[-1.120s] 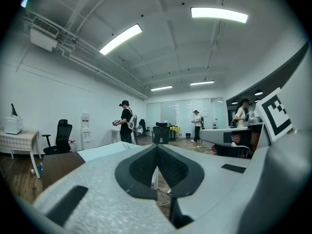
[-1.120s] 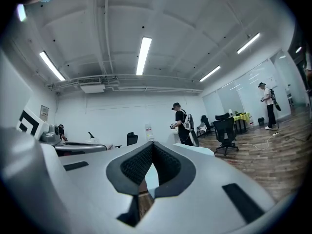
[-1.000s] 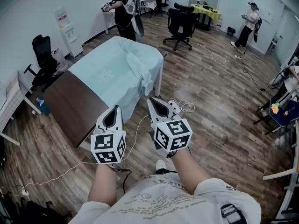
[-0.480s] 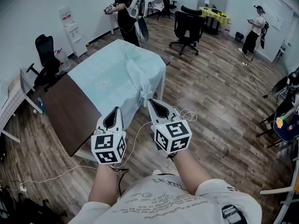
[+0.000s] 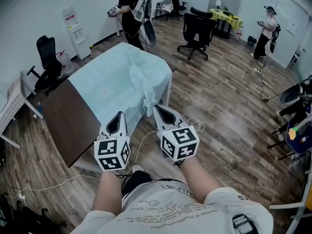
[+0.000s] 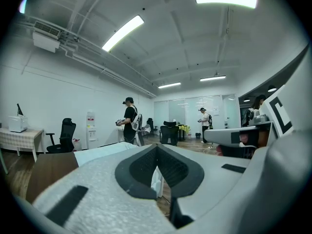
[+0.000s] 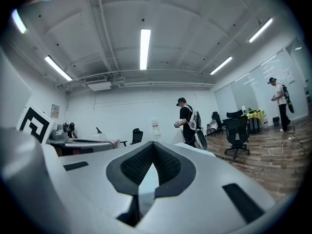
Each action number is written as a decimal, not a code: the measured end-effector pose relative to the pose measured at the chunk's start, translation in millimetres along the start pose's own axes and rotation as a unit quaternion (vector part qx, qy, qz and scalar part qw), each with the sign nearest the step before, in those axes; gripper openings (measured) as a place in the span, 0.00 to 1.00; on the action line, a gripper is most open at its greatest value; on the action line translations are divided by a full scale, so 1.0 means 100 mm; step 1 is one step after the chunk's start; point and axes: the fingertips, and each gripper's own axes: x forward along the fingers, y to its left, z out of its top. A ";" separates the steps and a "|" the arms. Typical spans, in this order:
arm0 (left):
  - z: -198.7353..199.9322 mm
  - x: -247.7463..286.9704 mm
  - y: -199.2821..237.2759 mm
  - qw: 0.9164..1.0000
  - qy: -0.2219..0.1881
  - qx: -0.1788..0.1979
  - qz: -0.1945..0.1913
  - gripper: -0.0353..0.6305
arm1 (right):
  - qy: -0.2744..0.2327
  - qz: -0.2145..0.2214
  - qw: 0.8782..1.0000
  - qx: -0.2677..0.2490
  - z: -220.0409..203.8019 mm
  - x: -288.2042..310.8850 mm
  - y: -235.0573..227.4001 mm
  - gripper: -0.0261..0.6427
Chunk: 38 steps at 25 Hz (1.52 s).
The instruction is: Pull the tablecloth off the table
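Note:
A light blue tablecloth [image 5: 109, 82] covers the far half of a brown table [image 5: 68, 121], bunched up and hanging over its right edge. The near half of the tabletop is bare wood. Both grippers are held side by side in front of me, short of the table's near right corner and pointing toward it. My left gripper [image 5: 118, 115] is shut with nothing in it, and my right gripper [image 5: 157, 108] is shut and holds nothing either. In the left gripper view the closed jaw tips [image 6: 157, 146] point over the tablecloth [image 6: 105, 151]. The right gripper [image 7: 154, 144] shows shut in its own view too.
A person in black [image 5: 130, 11] stands at the table's far end. Office chairs stand at the back [image 5: 197, 30] and at the left [image 5: 46, 57]. Another person [image 5: 268, 26] stands far right. White cables [image 5: 195, 126] lie on the wood floor by the table leg.
I have stepped nearer, and the table sits slightly closer and lower in the head view. A dark shoe now shows below the grippers. Both grippers stay shut and level.

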 end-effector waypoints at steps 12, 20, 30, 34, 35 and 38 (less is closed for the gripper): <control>-0.07 0.68 0.32 1.000 0.005 -0.003 0.004 0.07 | 0.006 -0.007 1.000 -0.007 -0.07 0.67 -0.36 0.06; -0.19 1.43 0.68 1.000 0.018 -0.018 0.002 0.07 | 0.011 -0.015 1.000 -0.010 -0.13 1.39 -0.73 0.06; -0.14 2.47 1.26 0.999 0.035 -0.032 -0.003 0.07 | 0.033 -0.017 0.999 -0.003 -0.11 2.49 -1.15 0.06; -0.11 2.78 1.58 0.998 0.039 -0.039 0.004 0.07 | 0.046 -0.013 0.999 -0.008 -0.11 2.93 -1.22 0.06; -0.11 2.87 1.67 0.998 0.040 -0.041 0.006 0.07 | 0.049 -0.012 0.999 -0.010 -0.11 3.05 -1.24 0.06; -0.14 3.09 1.92 0.998 0.044 -0.045 0.012 0.07 | 0.056 -0.009 0.998 -0.018 -0.15 3.39 -1.29 0.06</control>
